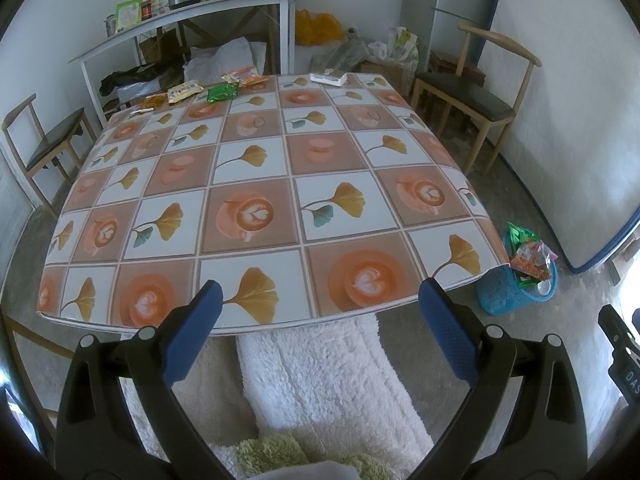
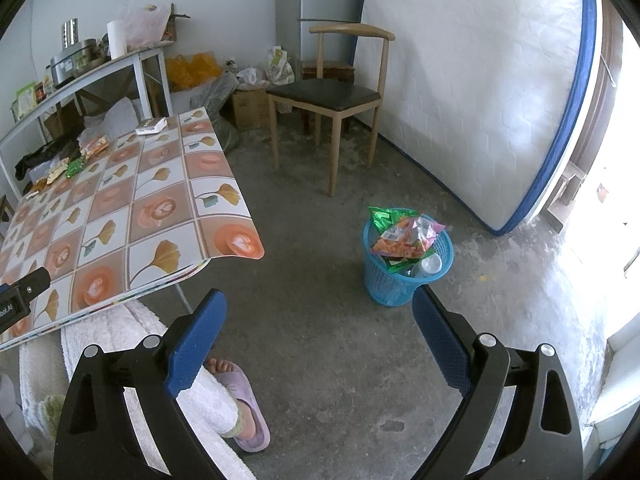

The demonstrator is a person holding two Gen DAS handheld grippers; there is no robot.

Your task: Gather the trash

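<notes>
Several snack wrappers lie along the far edge of the patterned table (image 1: 256, 184): a green one (image 1: 222, 92), a yellow one (image 1: 185, 91) and an orange one (image 1: 245, 75), with a white box (image 1: 328, 77) further right. My left gripper (image 1: 320, 300) hovers open over the near table edge, holding nothing. My right gripper (image 2: 320, 308) is open and empty above the floor, just short of the blue bin (image 2: 404, 264). The bin holds wrappers piled past its rim and a clear bottle. The same wrappers (image 2: 76, 168) show far left in the right wrist view.
A wooden chair (image 2: 332, 96) stands beyond the bin, a mattress (image 2: 480, 92) leans on the right wall. Another chair (image 1: 48, 144) sits left of the table, a cluttered shelf unit (image 1: 184, 20) behind it. A person's white-clad leg (image 1: 328, 384) and slippered foot (image 2: 244, 412) are below the table's near edge.
</notes>
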